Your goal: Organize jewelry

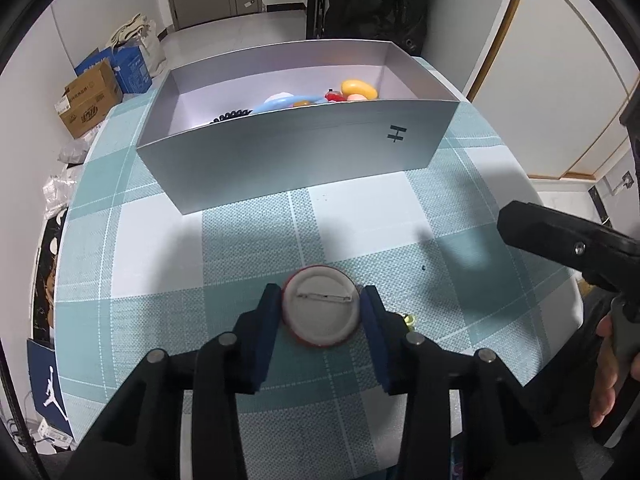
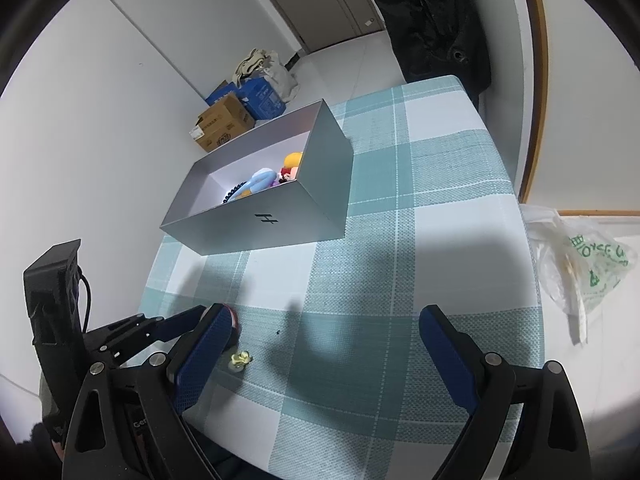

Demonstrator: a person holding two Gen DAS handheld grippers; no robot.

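Badge (image 1: 319, 307) front hidden, pin back up, between left tool (image 1: 320, 300) pads

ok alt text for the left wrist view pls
The left tool grips a round pin badge, its pin-back side up, just above a teal-checked tablecloth. Beyond stands an open silver box holding colourful trinkets, and the right tool reaches in from the right.

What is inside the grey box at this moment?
Inside the grey box: a yellow toy, a light blue piece, something red and dark beads. The near wall hides the box floor and their lower parts.
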